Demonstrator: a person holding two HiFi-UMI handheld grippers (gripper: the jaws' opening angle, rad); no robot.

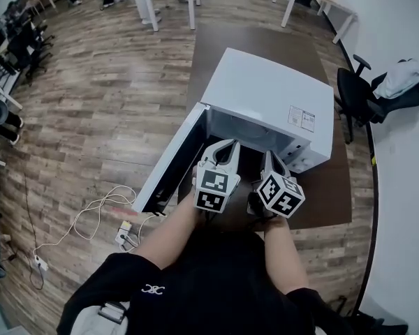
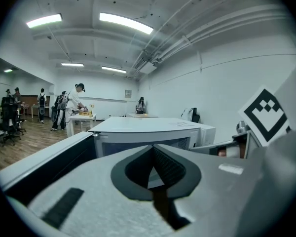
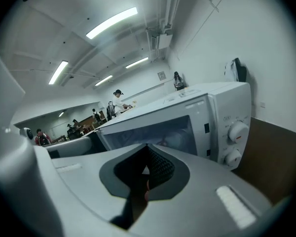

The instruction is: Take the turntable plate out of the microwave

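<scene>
The left gripper (image 1: 227,145) and right gripper (image 1: 271,156) are held with fingers closed together on nothing; just beyond the fingertips the white box-shaped microwave (image 1: 265,93) is seen, door (image 1: 169,165) open.

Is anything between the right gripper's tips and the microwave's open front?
Nothing. In the right gripper view, the stretch from the shut right gripper to the microwave opening is bare.
</scene>
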